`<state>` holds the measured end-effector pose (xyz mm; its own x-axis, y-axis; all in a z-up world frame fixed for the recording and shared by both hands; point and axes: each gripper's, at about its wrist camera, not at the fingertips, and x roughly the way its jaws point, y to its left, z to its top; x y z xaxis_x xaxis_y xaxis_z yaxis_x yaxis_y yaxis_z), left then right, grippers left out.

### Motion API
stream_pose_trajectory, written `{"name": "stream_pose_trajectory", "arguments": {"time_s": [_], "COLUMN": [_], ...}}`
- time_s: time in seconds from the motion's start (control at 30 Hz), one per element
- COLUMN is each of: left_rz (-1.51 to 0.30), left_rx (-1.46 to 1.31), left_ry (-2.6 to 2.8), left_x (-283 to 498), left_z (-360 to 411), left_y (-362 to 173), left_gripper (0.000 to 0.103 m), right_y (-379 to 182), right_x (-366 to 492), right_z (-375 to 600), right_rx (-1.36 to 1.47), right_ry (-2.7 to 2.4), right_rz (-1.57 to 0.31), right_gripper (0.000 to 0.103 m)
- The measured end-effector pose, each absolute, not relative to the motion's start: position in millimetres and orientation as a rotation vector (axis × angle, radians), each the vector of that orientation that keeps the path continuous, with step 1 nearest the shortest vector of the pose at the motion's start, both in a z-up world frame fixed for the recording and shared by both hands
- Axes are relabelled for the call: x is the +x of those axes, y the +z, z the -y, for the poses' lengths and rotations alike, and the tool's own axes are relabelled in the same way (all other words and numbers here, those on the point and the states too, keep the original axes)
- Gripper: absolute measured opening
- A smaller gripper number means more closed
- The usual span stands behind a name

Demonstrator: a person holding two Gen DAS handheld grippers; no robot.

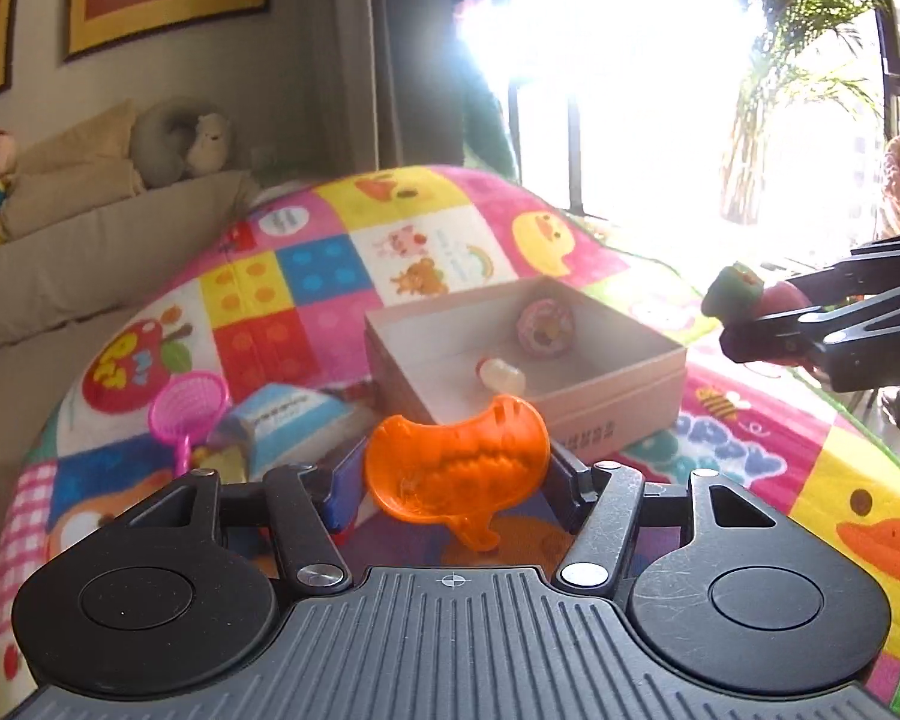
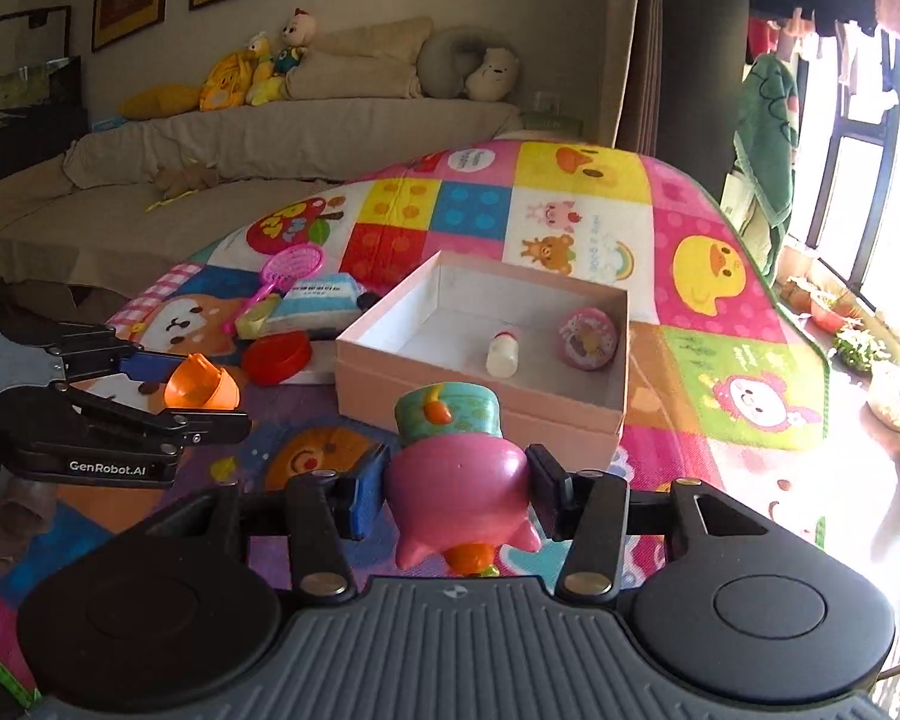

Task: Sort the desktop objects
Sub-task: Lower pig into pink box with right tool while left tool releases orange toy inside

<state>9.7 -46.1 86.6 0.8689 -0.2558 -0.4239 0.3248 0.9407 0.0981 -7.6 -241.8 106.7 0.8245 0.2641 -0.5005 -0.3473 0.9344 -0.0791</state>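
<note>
My left gripper (image 1: pixel 456 474) is shut on an orange toy scoop (image 1: pixel 456 468) and holds it above the mat, just short of the pink box (image 1: pixel 618 402). It also shows in the right wrist view (image 2: pixel 201 384). My right gripper (image 2: pixel 456 486) is shut on a pink pig toy with a teal hat (image 2: pixel 456 480), near the box's front wall (image 2: pixel 480 420). The pig toy also shows in the left wrist view (image 1: pixel 744 300). The box holds a pink donut toy (image 2: pixel 588 339) and a small white bottle (image 2: pixel 503 354).
On the colourful play mat (image 2: pixel 720 360) left of the box lie a pink toy sieve (image 2: pixel 291 270), a blue-and-white packet (image 2: pixel 318 300) and a red dish (image 2: pixel 276 357). A beige sofa (image 2: pixel 240 144) with soft toys stands behind. A bright window is at the right.
</note>
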Motion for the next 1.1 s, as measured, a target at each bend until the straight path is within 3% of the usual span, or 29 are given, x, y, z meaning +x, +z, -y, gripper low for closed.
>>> {"name": "stream_pose_trajectory", "arguments": {"time_s": [0.2,0.43,0.47,0.53,0.7,0.83,1.1], "left_rz": [-0.320,-0.424,-0.438,-0.506,-0.612,-0.609,-0.600], "left_rx": [0.118,0.109,0.119,0.140,0.140,0.137,-0.122], "left_ry": [-0.301,-0.229,-0.213,-0.171,-0.051,0.084,0.217], "left_x": [83.2,85.1,78.7,65.4,38.6,24.7,20.7], "left_z": [80.1,55.6,49.6,30.5,-6.9,-34.8,-78.8], "left_y": [128.5,94.6,85.0,56.6,14.1,8.7,9.8], "left_gripper": [0.067,0.094,0.096,0.096,0.096,0.099,0.100], "right_y": [118.8,90.4,86.1,75.3,61.3,65.3,53.6], "right_x": [59.9,93.2,87.5,72.7,50.0,39.4,18.9], "right_z": [239.6,244.3,247.6,251.0,241.7,218.0,123.0], "right_rx": [-0.175,-0.130,-0.127,-0.146,-0.236,-0.265,-0.451], "right_ry": [0.219,0.189,0.193,0.191,0.202,0.266,0.461], "right_rz": [-0.396,-0.475,-0.480,-0.491,-0.519,-0.505,-0.411], "right_gripper": [0.049,0.054,0.059,0.064,0.065,0.066,0.067]}}
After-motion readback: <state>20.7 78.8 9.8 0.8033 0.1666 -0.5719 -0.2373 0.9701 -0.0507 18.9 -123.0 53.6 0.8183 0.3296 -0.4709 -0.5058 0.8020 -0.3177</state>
